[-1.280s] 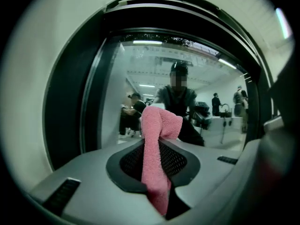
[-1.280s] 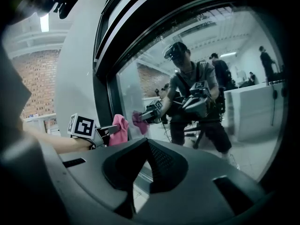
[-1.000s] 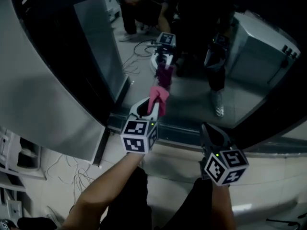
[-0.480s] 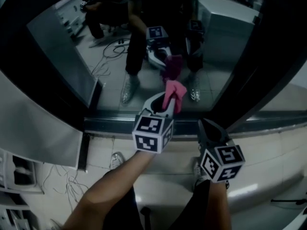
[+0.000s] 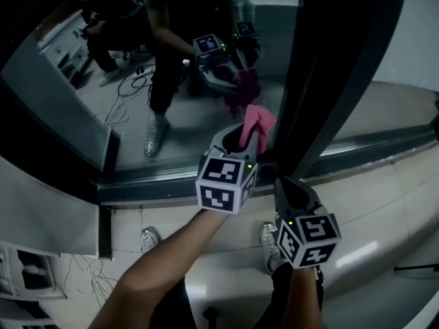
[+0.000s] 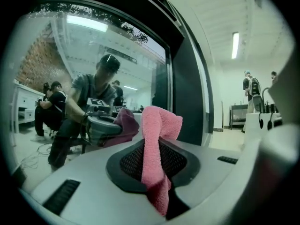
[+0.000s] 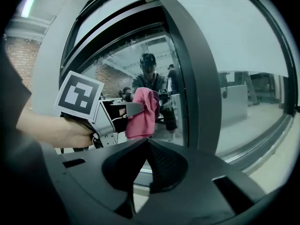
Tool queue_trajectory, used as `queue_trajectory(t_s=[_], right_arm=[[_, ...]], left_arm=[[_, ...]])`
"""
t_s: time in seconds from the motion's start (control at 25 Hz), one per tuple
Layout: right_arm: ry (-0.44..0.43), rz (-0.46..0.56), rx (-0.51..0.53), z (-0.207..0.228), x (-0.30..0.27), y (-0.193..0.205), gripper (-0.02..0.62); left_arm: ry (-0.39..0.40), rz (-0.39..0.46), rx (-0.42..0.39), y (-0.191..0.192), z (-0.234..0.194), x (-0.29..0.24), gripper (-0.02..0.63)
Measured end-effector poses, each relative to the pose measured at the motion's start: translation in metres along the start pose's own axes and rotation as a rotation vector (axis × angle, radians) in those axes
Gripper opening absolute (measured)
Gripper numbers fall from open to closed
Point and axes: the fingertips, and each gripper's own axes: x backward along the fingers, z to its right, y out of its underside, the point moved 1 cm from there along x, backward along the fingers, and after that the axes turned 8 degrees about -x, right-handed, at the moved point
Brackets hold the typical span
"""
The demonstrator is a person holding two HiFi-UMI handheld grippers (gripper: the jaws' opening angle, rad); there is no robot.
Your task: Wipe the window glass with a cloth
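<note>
Dark-framed window glass [image 5: 171,115] fills the head view, with a soft, light pink terry cloth [image 5: 258,120] held at it beside the frame post. In the left gripper view, the left hand-held gripper [image 6: 157,146] is clamped on the cloth's bunched middle, judged a sound hold. In the right gripper view, the right hand-held gripper [image 7: 147,142] is closed, empty.

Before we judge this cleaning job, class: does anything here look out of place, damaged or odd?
Nothing stands out. The left gripper is shut on the pink cloth, held up at the window glass; the darker cloth behind is only its reflection. The right gripper is shut and empty.
</note>
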Motion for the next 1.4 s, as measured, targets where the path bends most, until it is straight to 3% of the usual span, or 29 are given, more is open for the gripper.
queue_trajectory(t_s=[0.12,0.4,0.68,0.92,1.4], right_arm=[[0.029,0.018,-0.008,0.012,0.004,-0.005,0.006],[0.054,-0.019,0.017,-0.011,0.015,0.008,0.006],[0.069,-0.017,-0.067,0.061,0.021,0.014,0.006],[0.072,-0.004,-0.066,0.038,0.033,0.005,0.006],[0.025,-0.033,-0.032,0.033,0.006,0.015,0.006]], left_arm=[[0.016,0.005,-0.014,-0.005,0.016,-0.017,0.061],[-0.010,0.043,0.026,-0.021,0.016,-0.025,0.061],[-0.055,0.074,0.037,-0.002,0.053,-0.081,0.061],[-0.057,0.083,0.046,-0.009,0.041,-0.054,0.061],[-0.104,0.004,0.034,0.029,0.004,-0.038,0.061]])
